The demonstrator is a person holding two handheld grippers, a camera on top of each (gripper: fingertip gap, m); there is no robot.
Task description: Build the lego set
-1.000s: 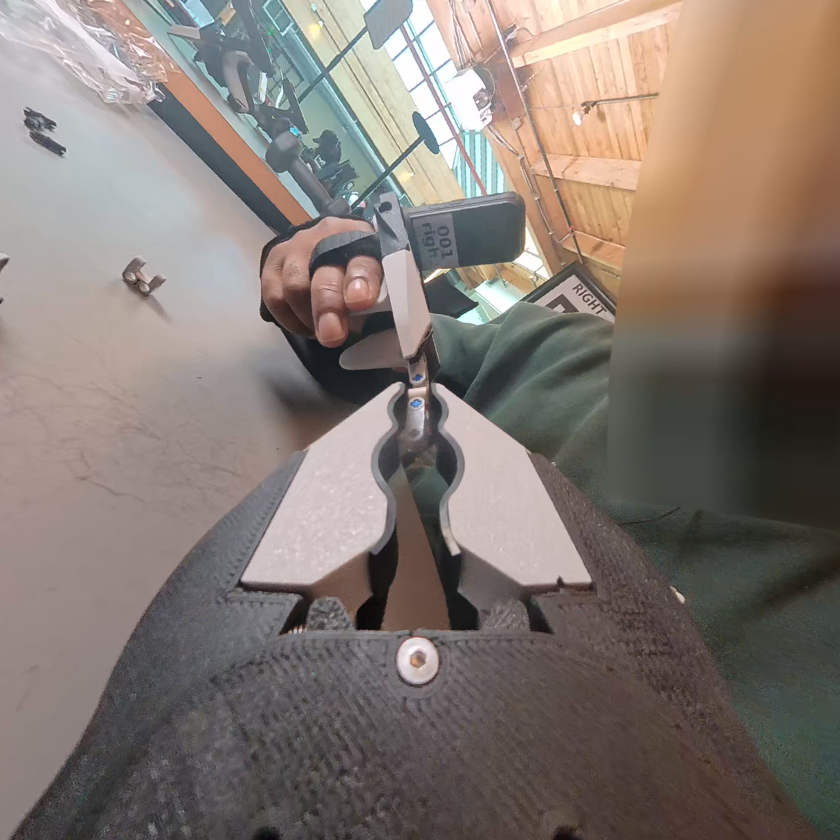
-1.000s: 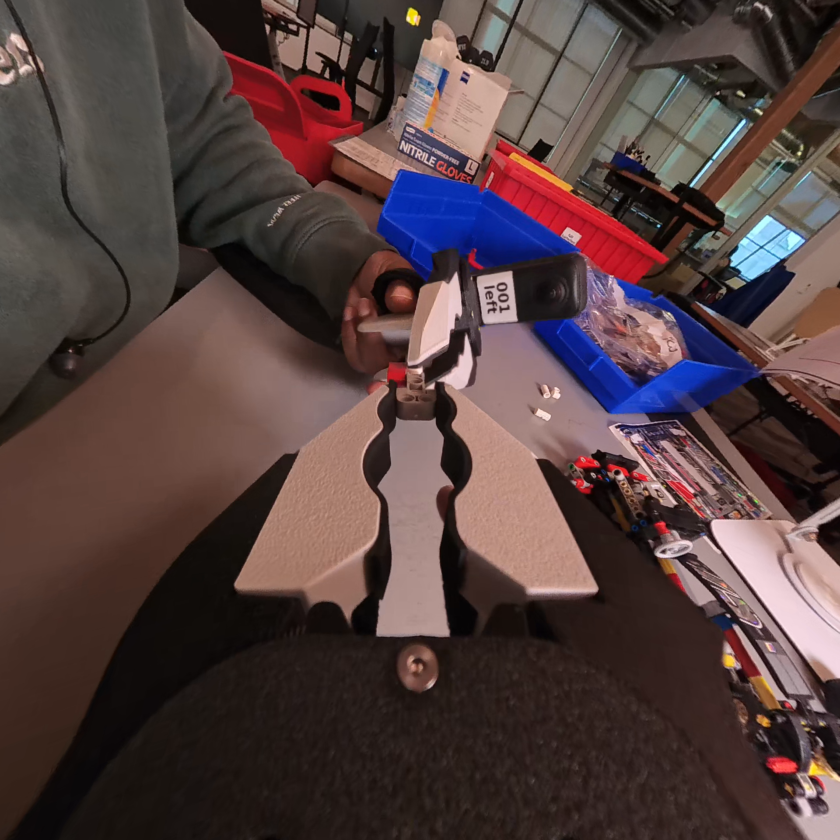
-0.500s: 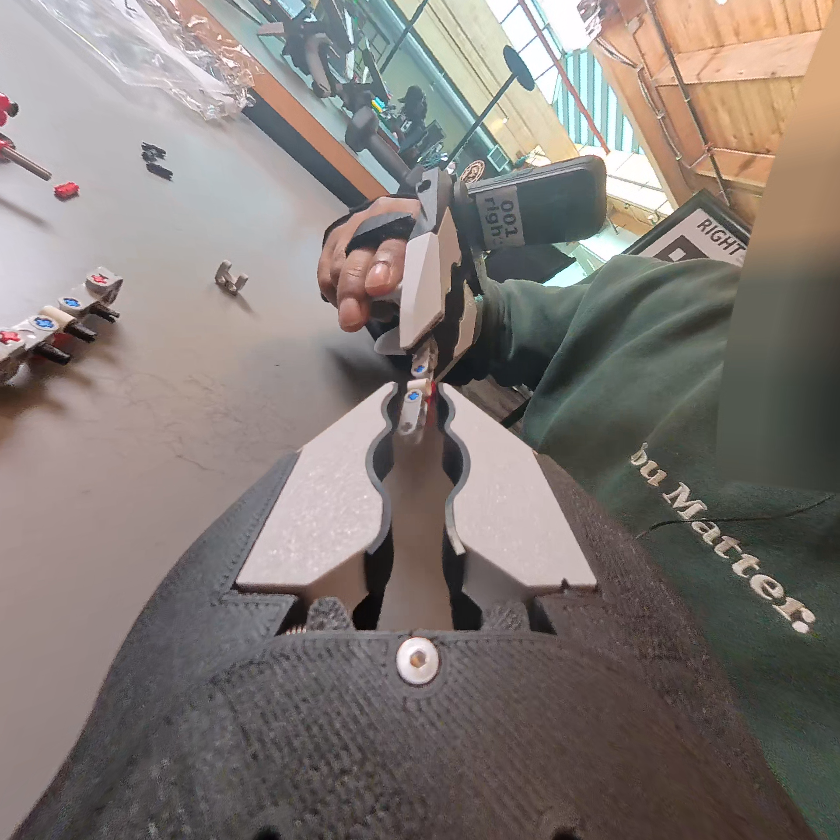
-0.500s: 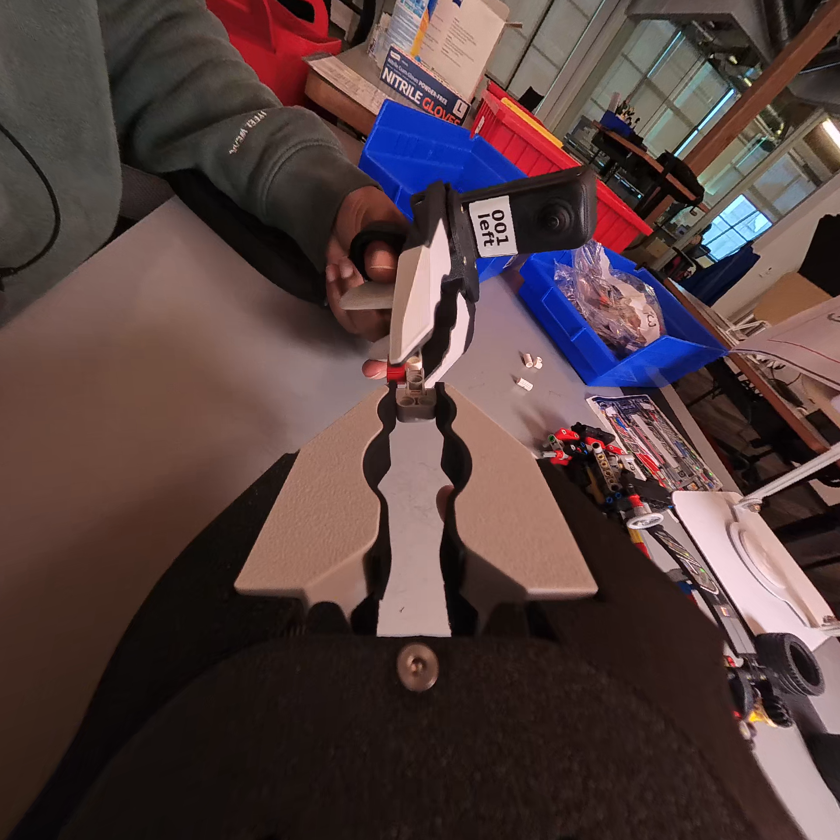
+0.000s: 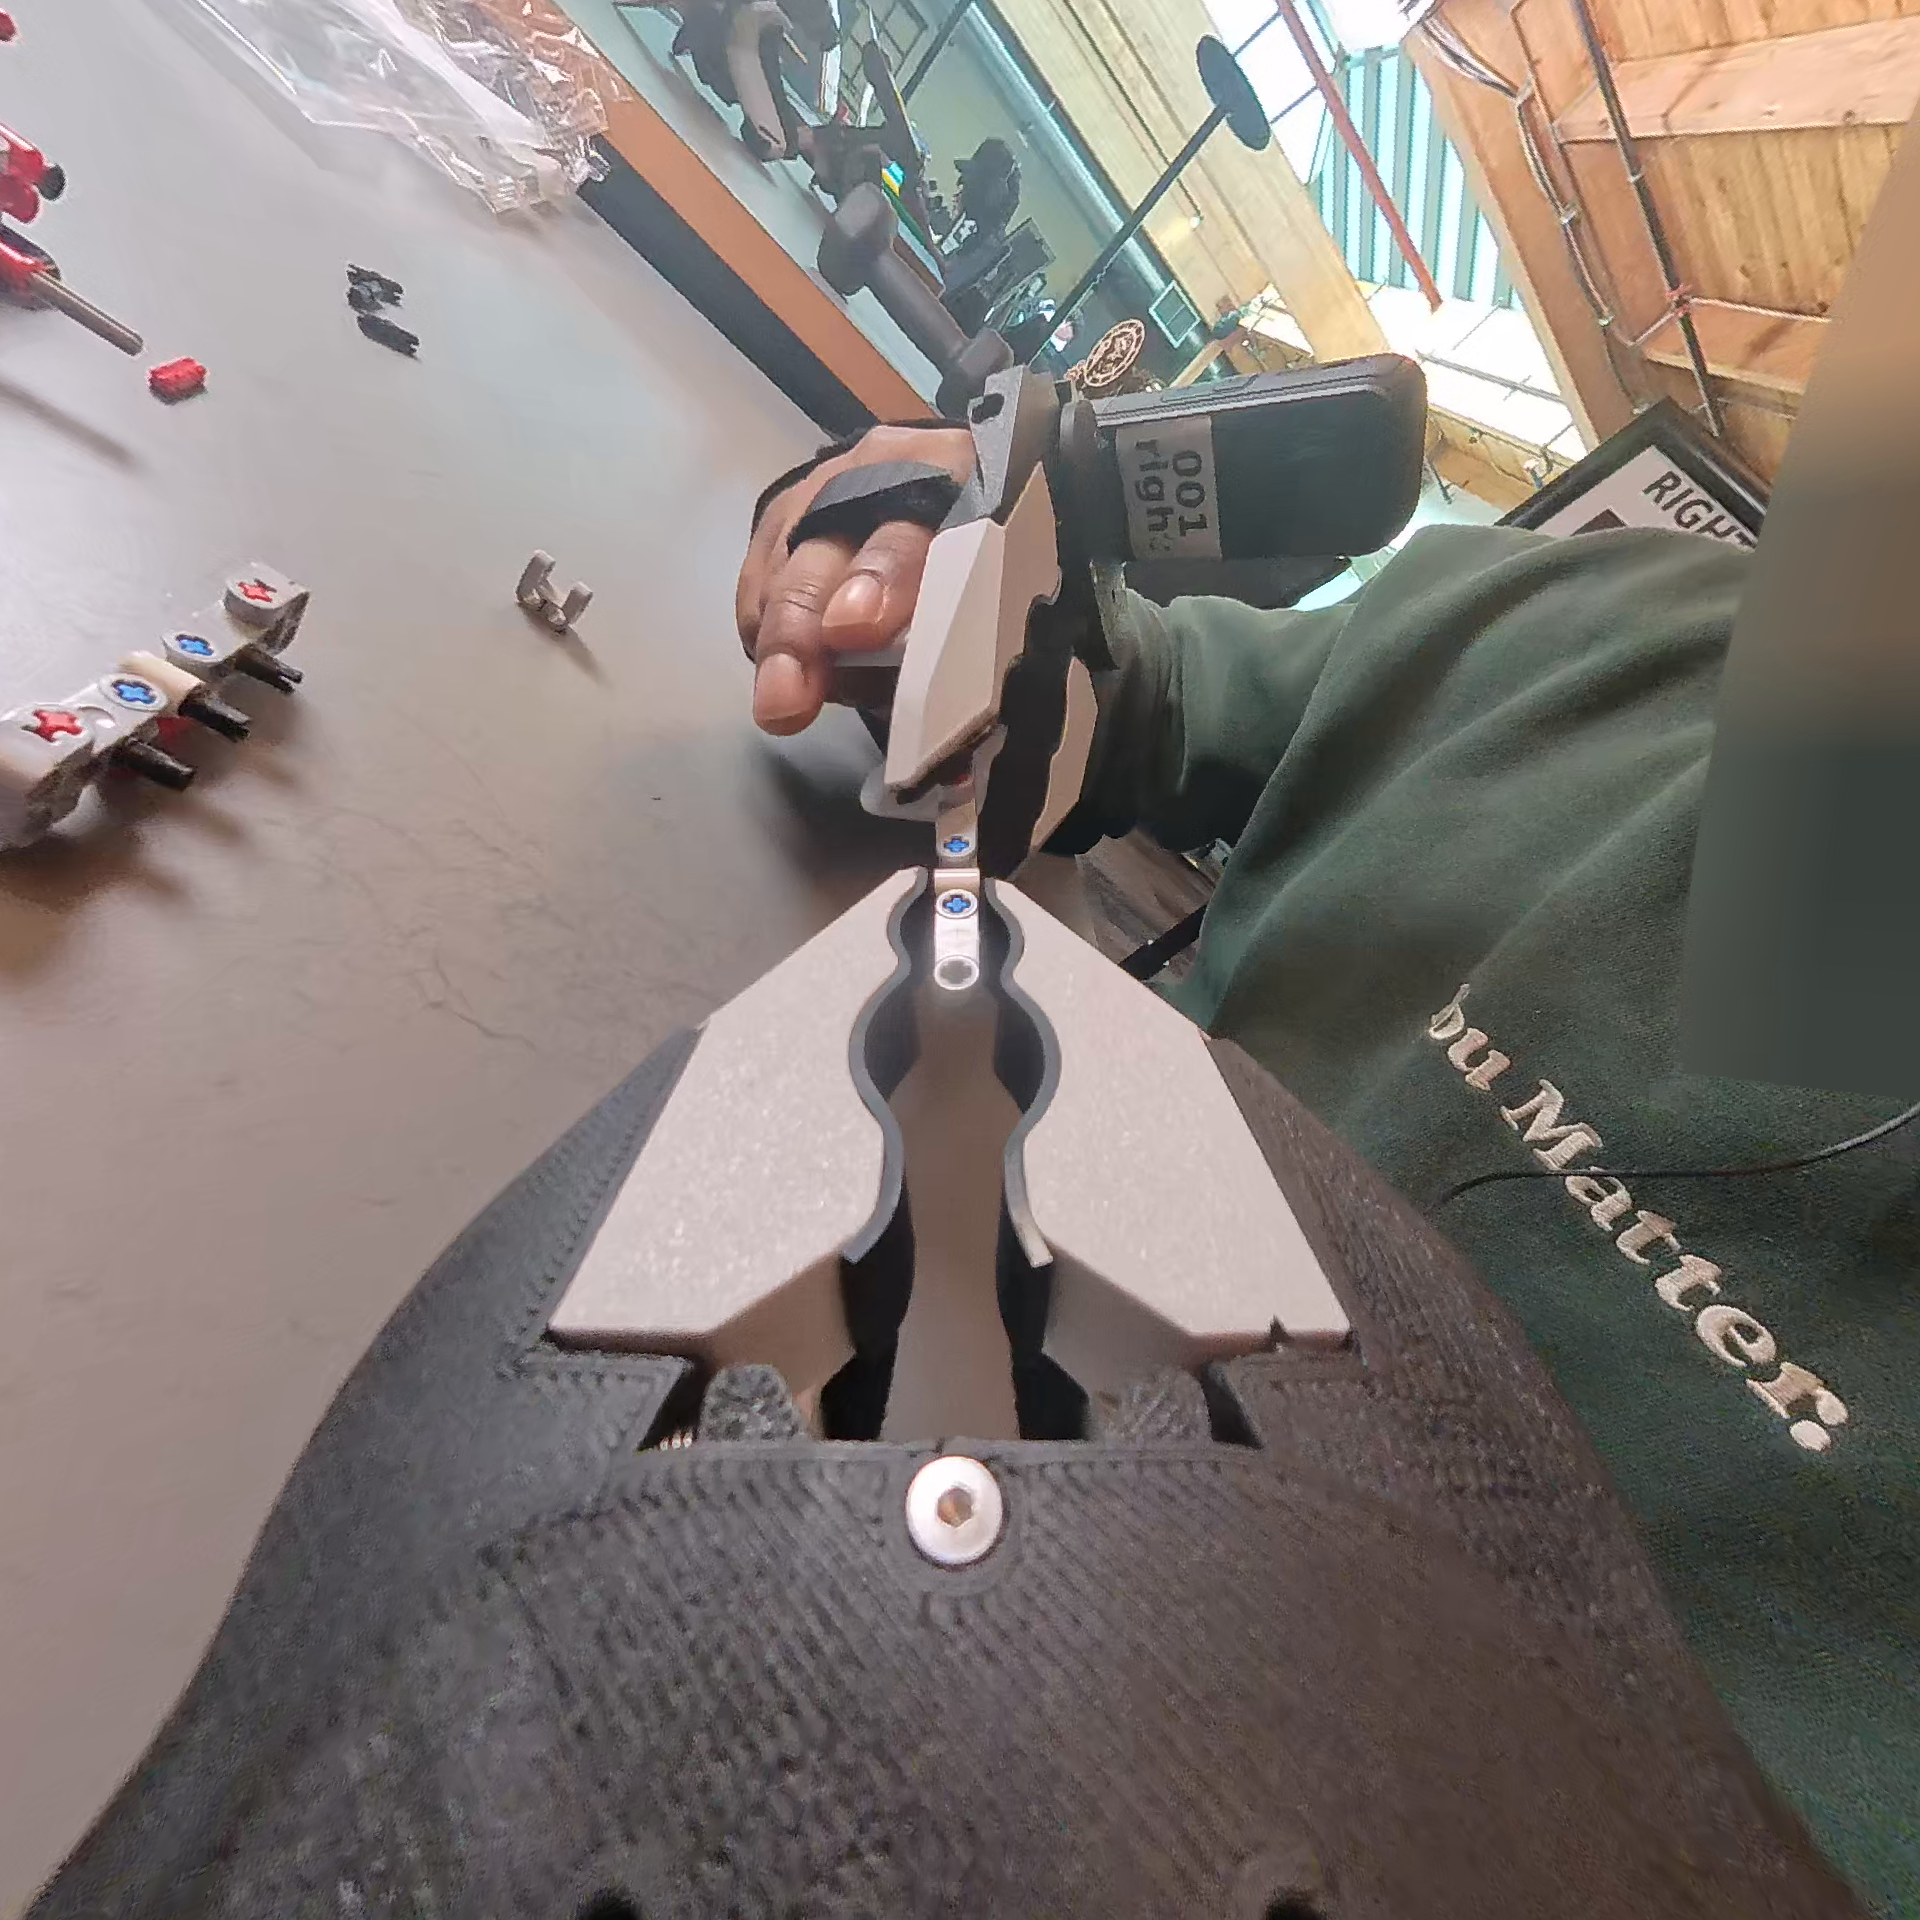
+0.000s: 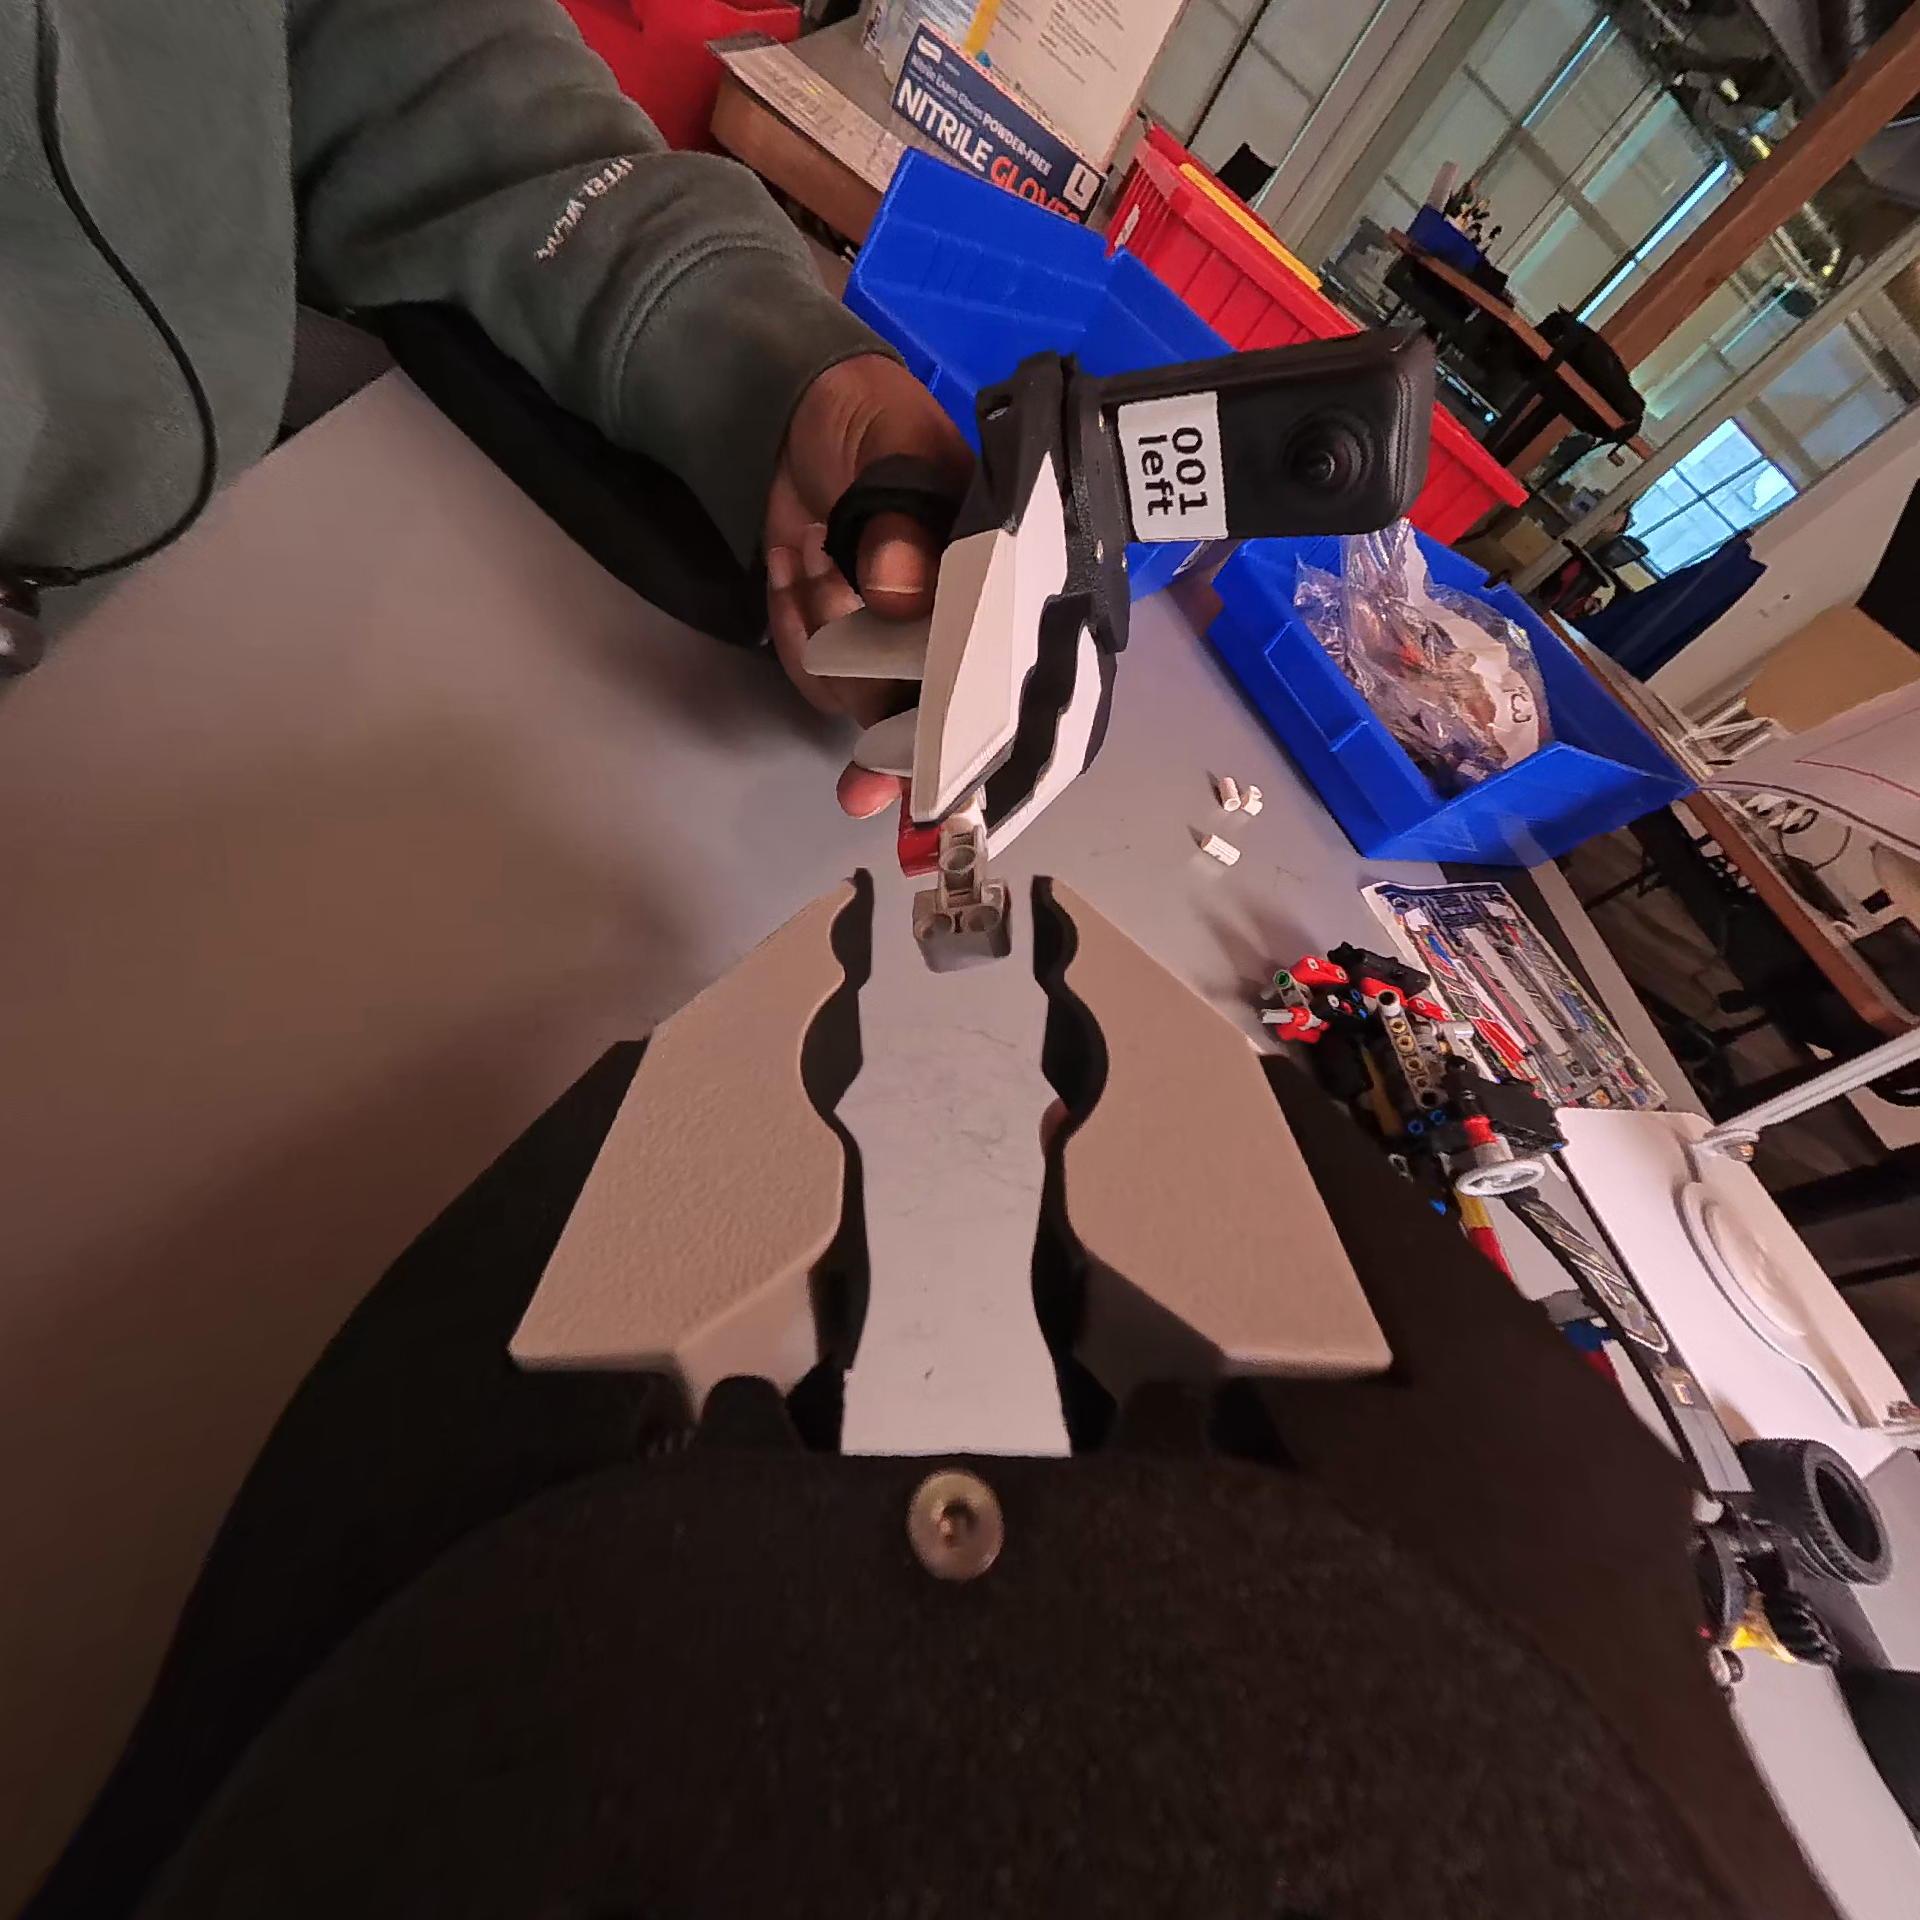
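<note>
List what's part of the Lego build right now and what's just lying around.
In use: grey piece, left gripper, right gripper, part-built car, manual.
Lying about: blue bin, red bin, plastic wrap, white pins.

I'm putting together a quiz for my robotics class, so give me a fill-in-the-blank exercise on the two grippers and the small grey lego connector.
1. The right gripper has its jaws ___, clear of the small light grey lego connector between them.
2. The left gripper is ___ on that connector's upper end, beside a small red piece.
3. The crumpled clear plastic bag lies inside a ___ plastic bin.

Missing words: open; shut; blue.
</note>
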